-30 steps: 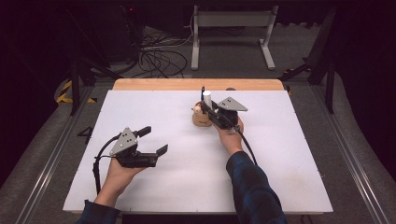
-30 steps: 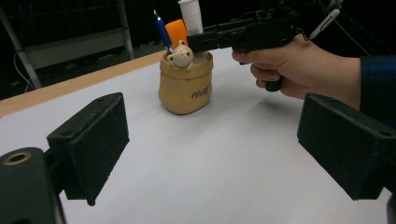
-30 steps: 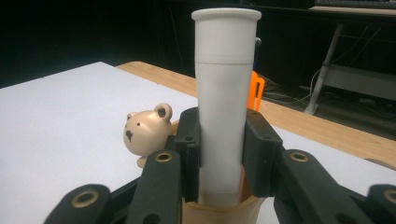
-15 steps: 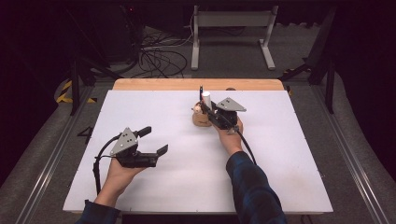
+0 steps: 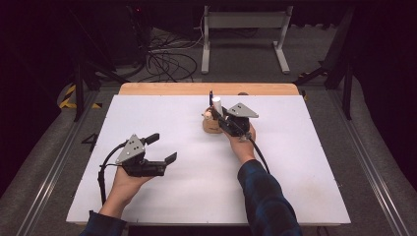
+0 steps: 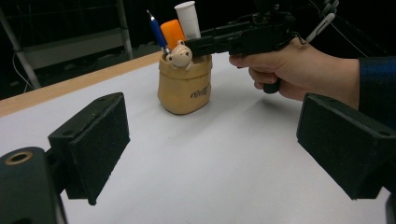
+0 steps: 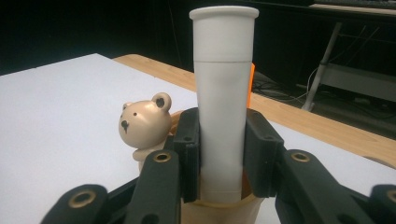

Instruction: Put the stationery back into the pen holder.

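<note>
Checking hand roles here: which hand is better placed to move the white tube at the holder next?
Right. The right gripper is shut on the white tube at the tan holder; the left gripper hangs open, well away.

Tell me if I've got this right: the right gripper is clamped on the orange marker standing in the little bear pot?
Not quite. The right gripper is clamped on the white tube, not the orange marker, which stands free beside it in the bear pot. The right gripper view shows the pads pressed on the tube's sides.
</note>
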The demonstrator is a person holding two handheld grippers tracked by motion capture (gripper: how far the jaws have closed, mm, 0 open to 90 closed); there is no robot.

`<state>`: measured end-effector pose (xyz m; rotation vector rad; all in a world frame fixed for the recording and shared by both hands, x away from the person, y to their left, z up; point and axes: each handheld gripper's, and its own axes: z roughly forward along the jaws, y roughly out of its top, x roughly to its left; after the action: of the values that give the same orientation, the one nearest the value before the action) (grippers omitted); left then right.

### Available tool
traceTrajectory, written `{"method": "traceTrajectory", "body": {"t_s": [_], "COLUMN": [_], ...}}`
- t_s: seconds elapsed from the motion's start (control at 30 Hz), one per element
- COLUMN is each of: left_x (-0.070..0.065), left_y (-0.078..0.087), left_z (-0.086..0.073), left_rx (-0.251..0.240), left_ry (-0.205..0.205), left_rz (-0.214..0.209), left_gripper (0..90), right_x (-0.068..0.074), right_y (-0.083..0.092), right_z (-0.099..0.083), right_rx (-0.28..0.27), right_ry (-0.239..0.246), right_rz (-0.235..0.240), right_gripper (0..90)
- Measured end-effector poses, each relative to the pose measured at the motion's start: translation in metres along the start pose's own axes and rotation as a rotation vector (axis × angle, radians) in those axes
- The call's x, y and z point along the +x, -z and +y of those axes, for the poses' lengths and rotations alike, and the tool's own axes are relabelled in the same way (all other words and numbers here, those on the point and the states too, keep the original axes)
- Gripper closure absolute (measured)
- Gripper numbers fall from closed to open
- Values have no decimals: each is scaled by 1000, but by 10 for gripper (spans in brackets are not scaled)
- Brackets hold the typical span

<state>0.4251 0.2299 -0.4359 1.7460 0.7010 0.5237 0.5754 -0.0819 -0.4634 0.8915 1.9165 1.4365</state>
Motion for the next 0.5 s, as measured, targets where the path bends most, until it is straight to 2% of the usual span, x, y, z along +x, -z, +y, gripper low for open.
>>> {"method": "traceTrajectory", "body": {"t_s": [0.17,0.4,0.5], "left_x": [0,-1,0], "left_y": [0,-1,-1], "left_z": [0,0,0], "left_rx": [-1,2,0], "left_ry": [-5,-7,-7], "left_rz": [3,2,3], "left_gripper": [102,104,104], "right_x": [1,4,7], "right_y": [1,-2,-5], "right_z": [0,-2,-4], "right_rx": [22,12,6], "right_ry": [31,61,58], "right_rz": [-12,-21,-26], "right_gripper": [704,714,714]}}
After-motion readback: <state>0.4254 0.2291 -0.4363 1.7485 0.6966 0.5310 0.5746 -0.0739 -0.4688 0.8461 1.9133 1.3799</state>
